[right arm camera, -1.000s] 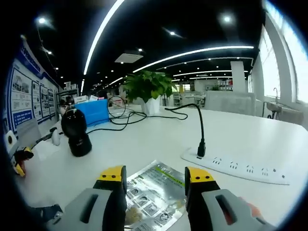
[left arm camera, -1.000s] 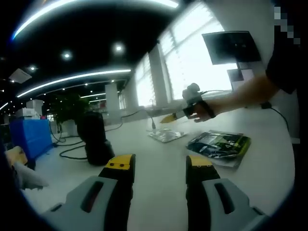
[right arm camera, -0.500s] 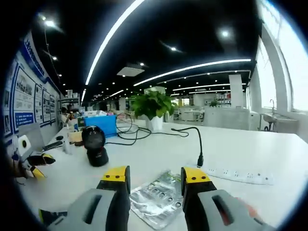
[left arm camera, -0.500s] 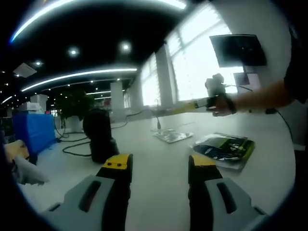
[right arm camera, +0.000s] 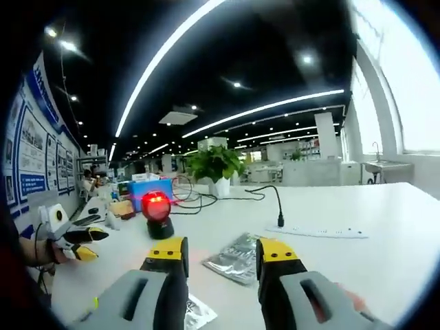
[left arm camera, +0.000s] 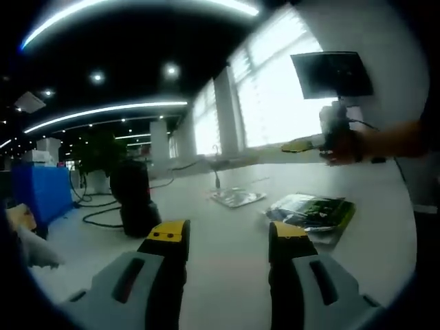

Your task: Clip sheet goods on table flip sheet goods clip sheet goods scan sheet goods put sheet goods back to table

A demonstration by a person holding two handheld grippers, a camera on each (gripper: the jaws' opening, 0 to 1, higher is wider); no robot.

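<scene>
both grippers' jaws apart and empty above the white table (right arm camera: 357, 227) — next, best lowered square onto the silver foil packet (right arm camera: 236, 249) — gripped by its edge for the red-lit scanner (right arm camera: 157, 214).

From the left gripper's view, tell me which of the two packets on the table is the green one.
The green packet is the bigger one on the right, nearer the fingers. The silver packet lies farther back to its left, flat and shiny.

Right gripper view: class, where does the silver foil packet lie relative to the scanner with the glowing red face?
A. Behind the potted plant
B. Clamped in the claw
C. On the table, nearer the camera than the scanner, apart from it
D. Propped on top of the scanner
C: the silver foil packet lies flat on the white table, in front of the scanner, not touching it.
</scene>
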